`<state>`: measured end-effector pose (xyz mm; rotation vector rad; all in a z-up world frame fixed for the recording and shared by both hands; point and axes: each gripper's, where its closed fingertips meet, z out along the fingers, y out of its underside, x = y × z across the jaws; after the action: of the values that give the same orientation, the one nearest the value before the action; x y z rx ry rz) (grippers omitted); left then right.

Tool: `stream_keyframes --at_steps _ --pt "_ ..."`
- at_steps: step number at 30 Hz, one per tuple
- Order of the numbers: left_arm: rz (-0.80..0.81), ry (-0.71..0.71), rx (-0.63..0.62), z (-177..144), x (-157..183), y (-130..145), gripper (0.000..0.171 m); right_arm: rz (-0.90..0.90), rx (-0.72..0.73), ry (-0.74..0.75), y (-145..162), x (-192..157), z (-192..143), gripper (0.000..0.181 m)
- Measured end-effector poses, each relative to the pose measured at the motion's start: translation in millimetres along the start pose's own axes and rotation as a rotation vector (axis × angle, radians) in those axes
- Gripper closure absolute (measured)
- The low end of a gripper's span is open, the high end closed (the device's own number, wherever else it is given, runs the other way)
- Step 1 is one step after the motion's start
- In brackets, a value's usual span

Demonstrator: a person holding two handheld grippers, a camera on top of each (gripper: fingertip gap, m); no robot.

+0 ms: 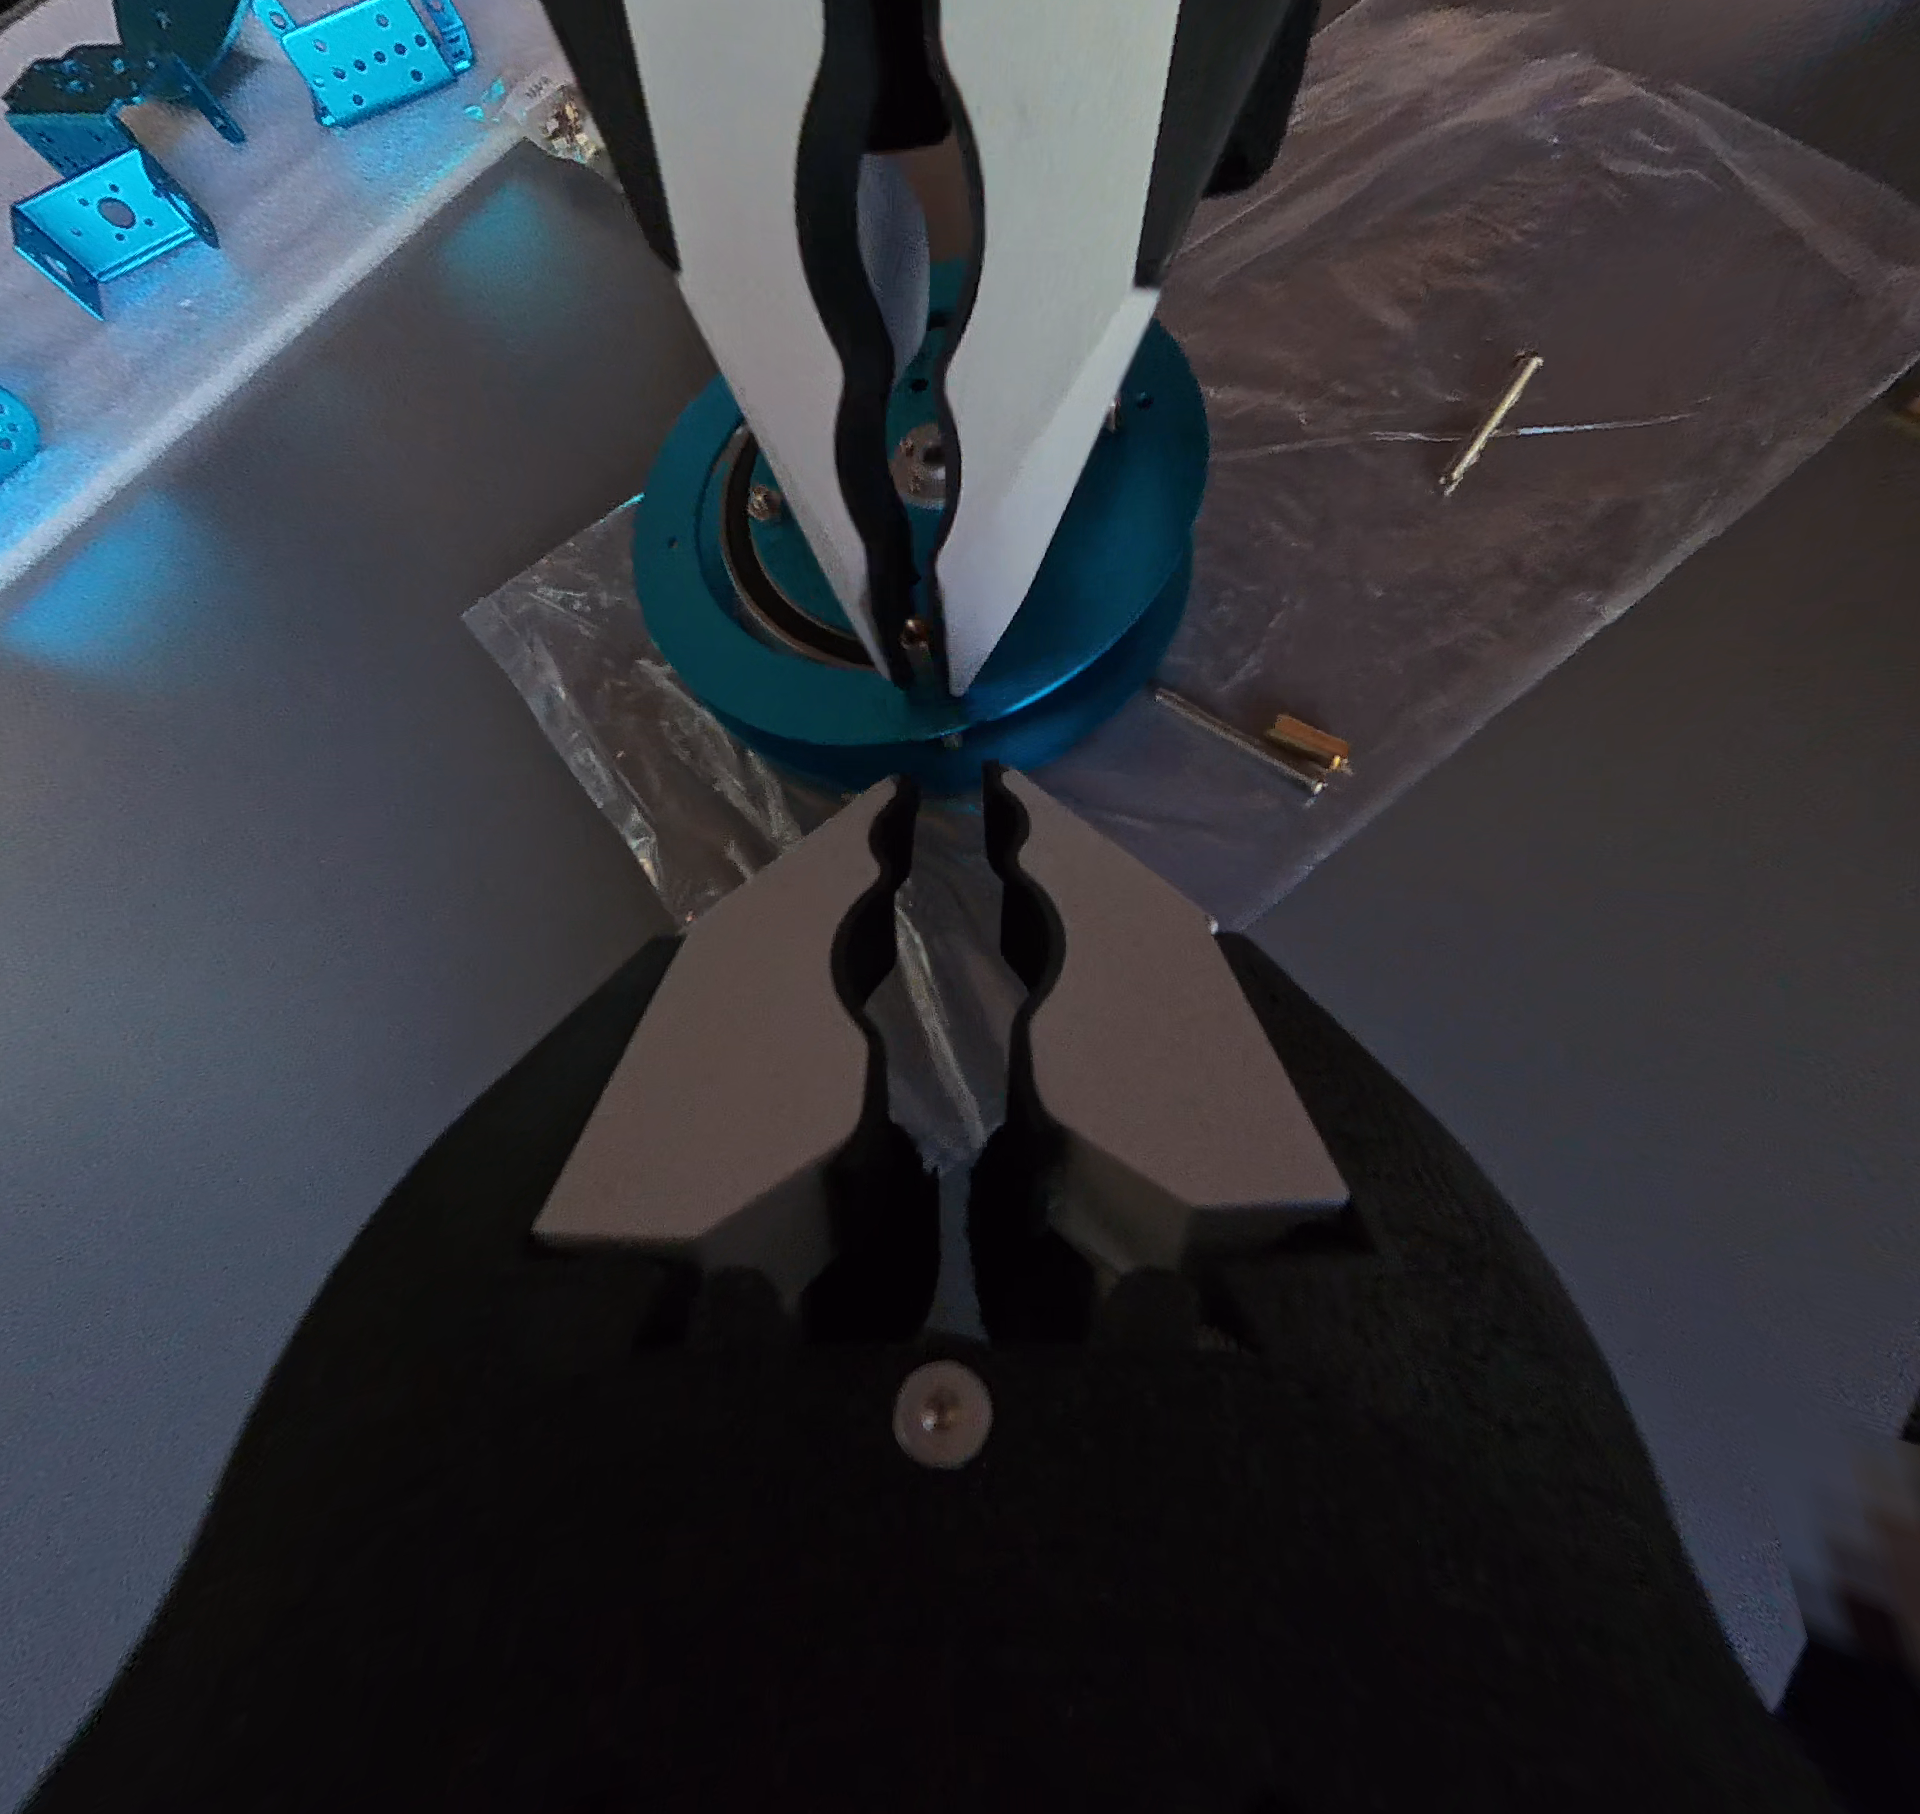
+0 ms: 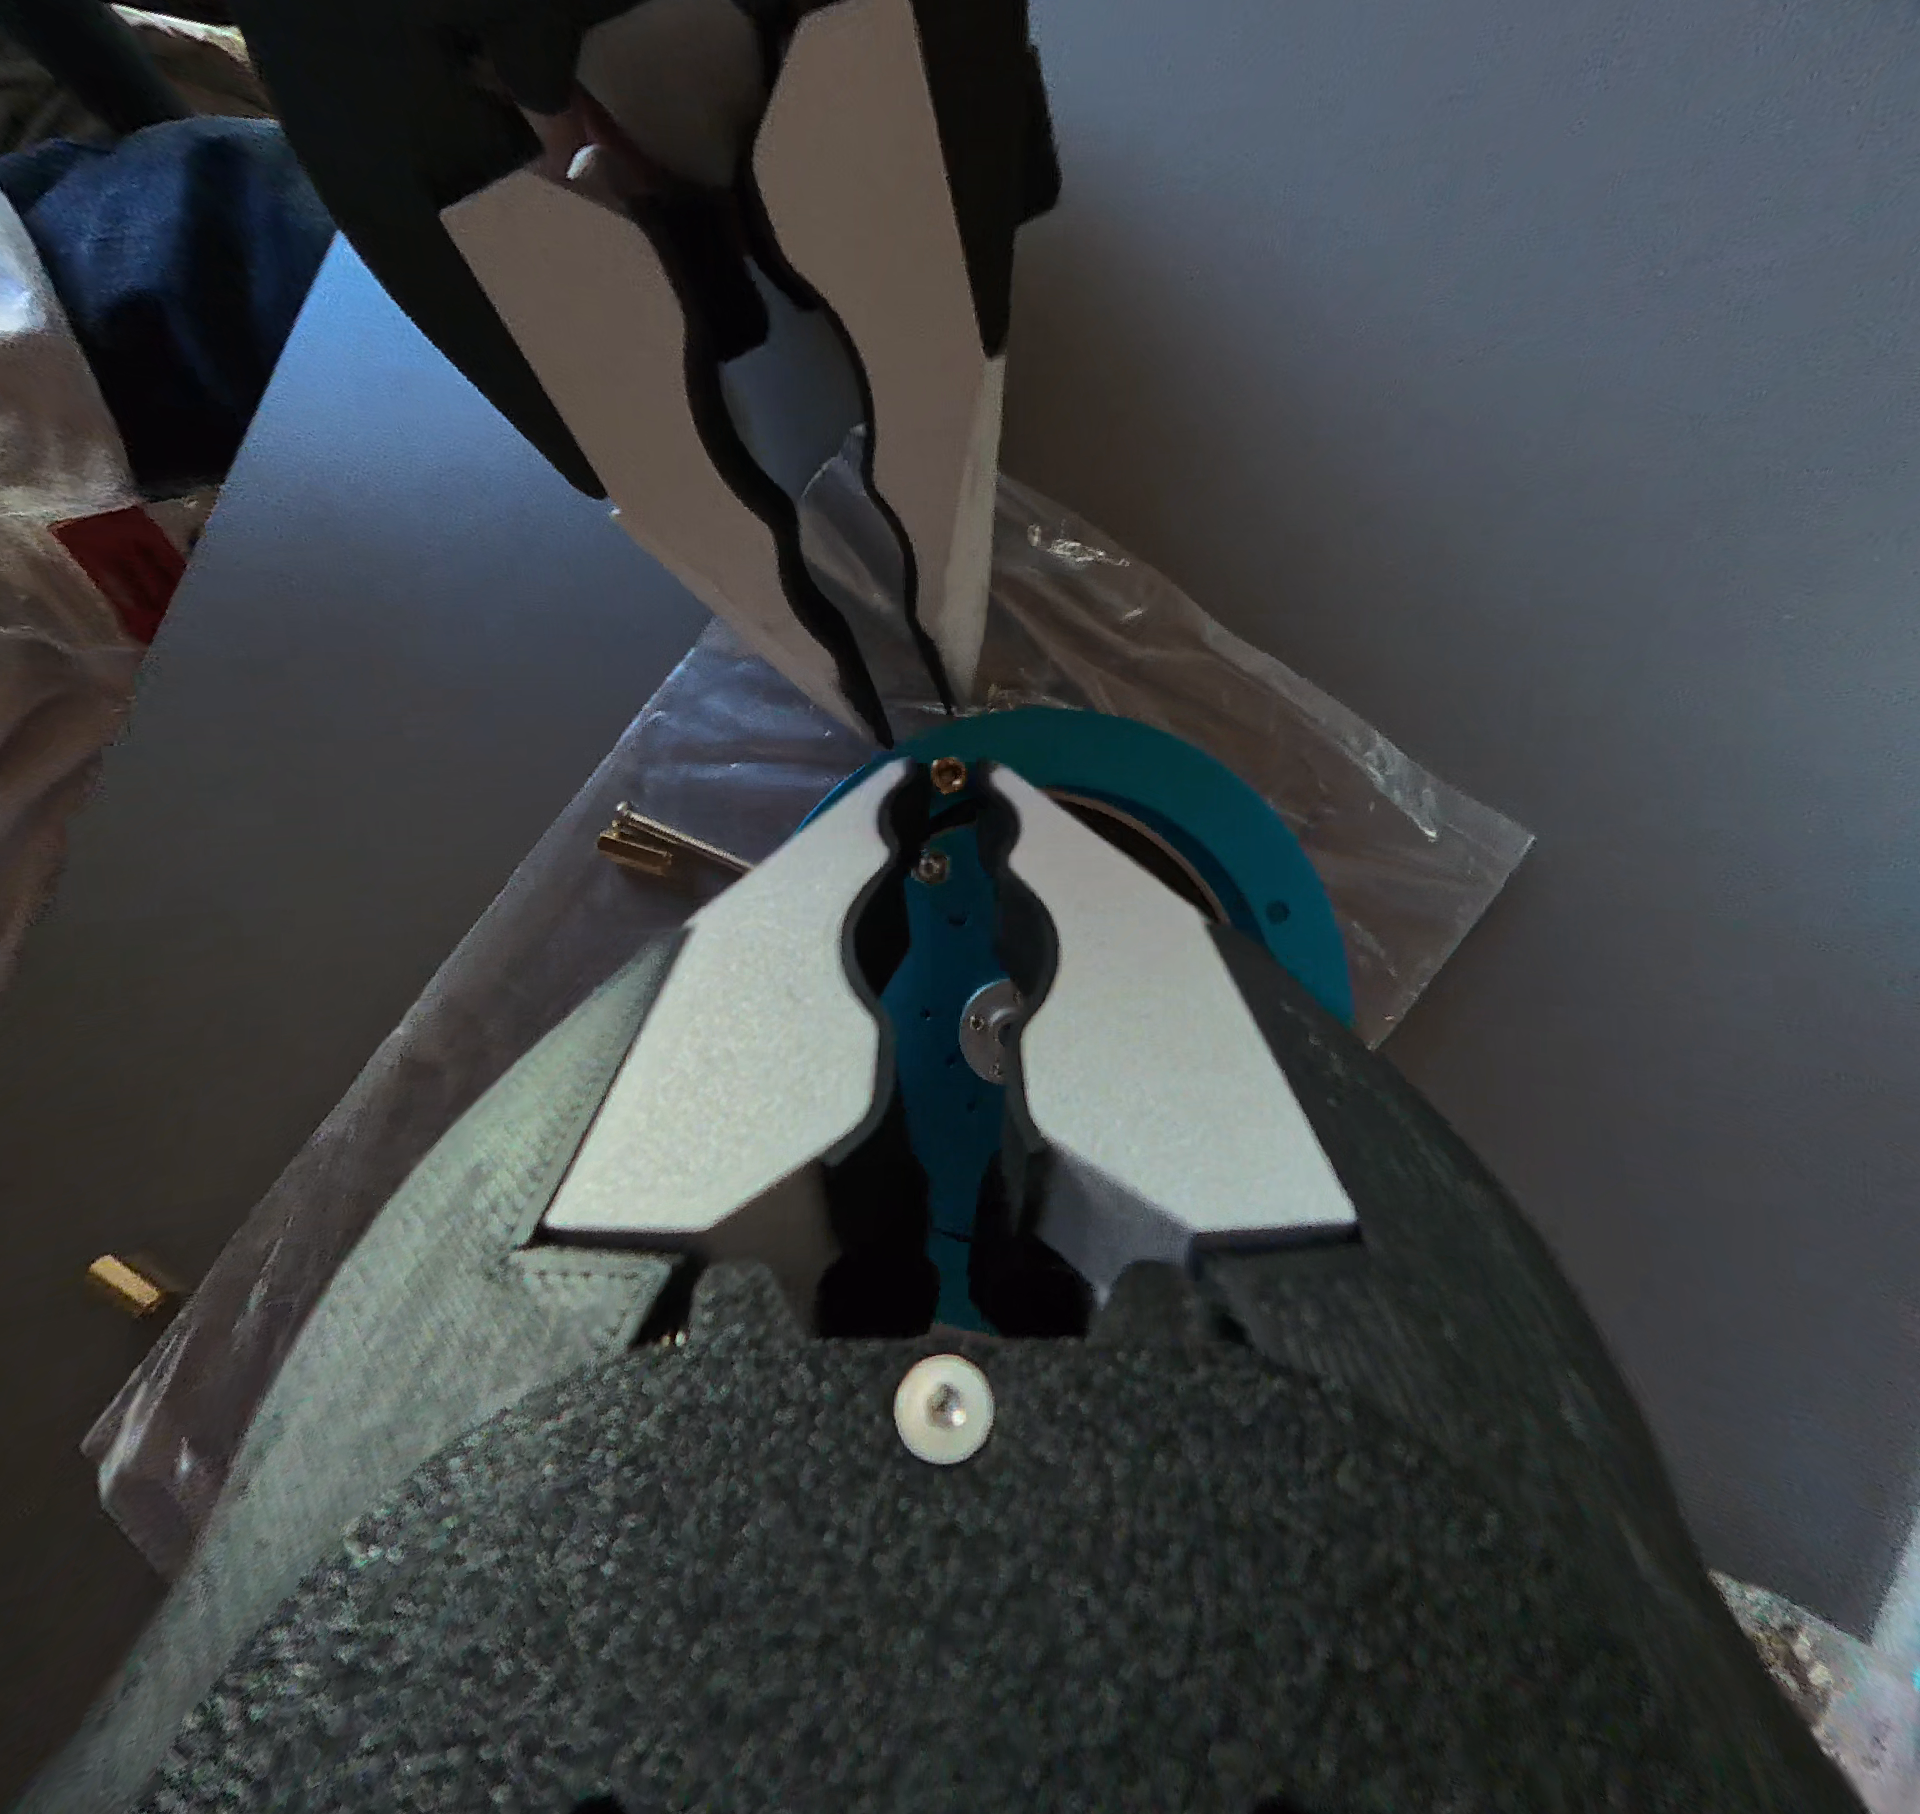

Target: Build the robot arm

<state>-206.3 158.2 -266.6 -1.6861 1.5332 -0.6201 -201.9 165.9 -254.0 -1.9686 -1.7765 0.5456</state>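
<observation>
A blue metal ring assembly with a bearing inside lies on a clear plastic bag on a grey table. My right gripper reaches over the ring and is shut on a small brass standoff, held upright at the ring's rim. It shows in the left wrist view coming from the top, with the standoff between its tips. My left gripper faces it from the opposite side. Its jaws are nearly together at the ring's near rim and seem to pinch it. It also shows in the right wrist view.
Several blue metal brackets lie on a lighter strip at the far left. A loose screw, another brass standoff and a long screw lie on the bag. One more standoff lies on the table. Blue cloth lies beyond the table's edge. My left and right fingertips are right by each other.
</observation>
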Motion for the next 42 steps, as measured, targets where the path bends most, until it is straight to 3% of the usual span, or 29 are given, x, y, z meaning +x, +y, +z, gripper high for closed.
stream_keyframes --at_steps 11,30,36,42 --pt "0.009 0.054 0.000 14 -5 -9 0.160 0.146 0.113 -0.053 5 3 -6 0.176" --pt "-0.148 0.110 0.194 1 -16 -37 0.159 0.459 0.309 -0.191 -11 12 -26 0.177" --pt "-0.140 0.148 0.207 1 -10 -40 0.170 0.445 0.321 -0.222 -11 8 -28 0.177" --pt "-0.072 0.167 0.192 2 0 -39 0.170 0.184 0.289 -0.144 -3 0 -29 0.168"
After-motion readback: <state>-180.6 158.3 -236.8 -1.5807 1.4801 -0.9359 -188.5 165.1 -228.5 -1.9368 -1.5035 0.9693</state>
